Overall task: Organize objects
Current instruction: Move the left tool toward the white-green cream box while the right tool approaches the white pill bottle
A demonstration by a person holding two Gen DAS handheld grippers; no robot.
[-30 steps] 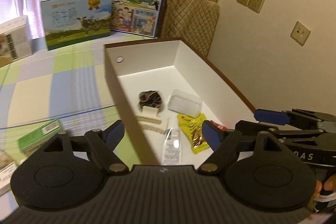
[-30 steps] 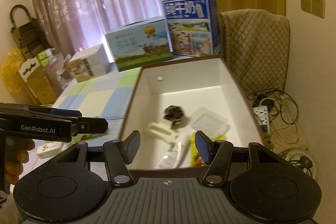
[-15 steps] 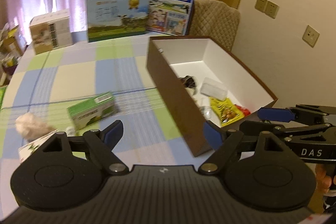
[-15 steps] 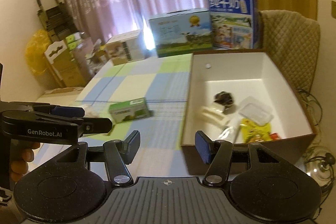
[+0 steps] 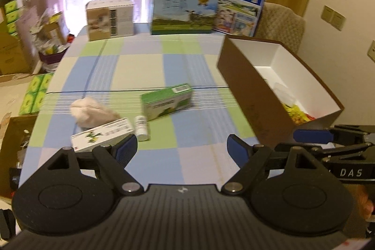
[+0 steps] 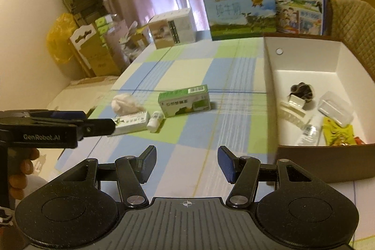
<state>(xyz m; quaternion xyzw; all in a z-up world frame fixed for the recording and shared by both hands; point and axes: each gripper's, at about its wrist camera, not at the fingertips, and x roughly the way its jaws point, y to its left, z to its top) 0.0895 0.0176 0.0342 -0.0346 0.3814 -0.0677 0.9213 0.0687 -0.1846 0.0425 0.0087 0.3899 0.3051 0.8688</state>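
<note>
Grippers hung over the checked table (image 5: 145, 62), both gaping and empty: left gripper (image 5: 181, 148) wider, right gripper (image 6: 185, 162) narrower. Just ahead-left of the left one lay a white carton (image 5: 103, 134) and bottle (image 5: 141, 128), then a wad (image 5: 90, 110) and green box (image 5: 167, 101). Right of both stood the brown box (image 6: 311, 161), holding sundries.
</note>
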